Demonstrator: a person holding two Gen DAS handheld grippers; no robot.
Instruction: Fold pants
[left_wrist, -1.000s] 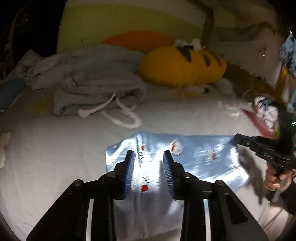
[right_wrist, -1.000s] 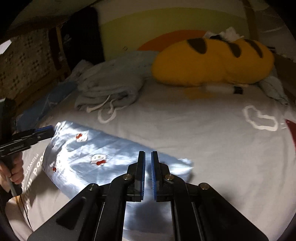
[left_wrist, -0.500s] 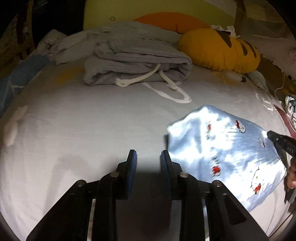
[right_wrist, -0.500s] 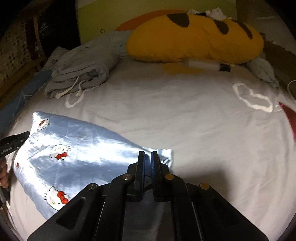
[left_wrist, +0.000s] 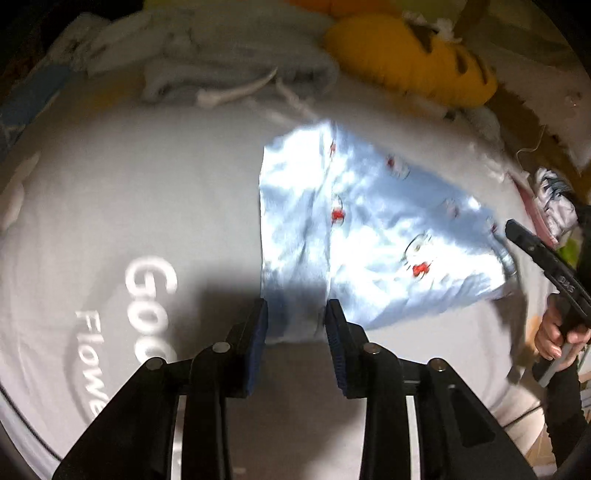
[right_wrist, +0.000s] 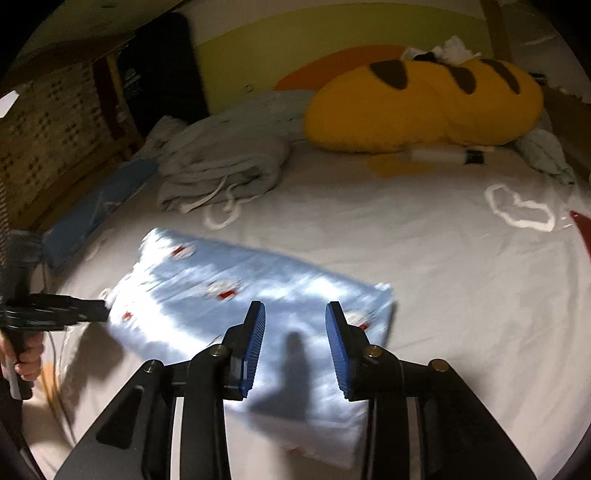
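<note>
Blue satin pants lie folded on the bed

The left gripper (left_wrist: 295, 325) hangs over the near-left corner of the pants (left_wrist: 369, 229), jaws slightly opening, gripping nothing. The right gripper (right_wrist: 295, 332), at their right end, has jaws opening above the cloth, pads clear. Beyond the pants lies a yellow plush (right_wrist: 424, 99).

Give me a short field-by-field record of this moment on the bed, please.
surface: white bedsheet
garment: light blue satin pants with a cat print, folded, lying flat
left gripper: open, jaws opening, over the pants' near corner
right gripper: jaws opening, cloth below, nothing gripped
behind: folded grey sweatpants; yellow plush pillow
</note>
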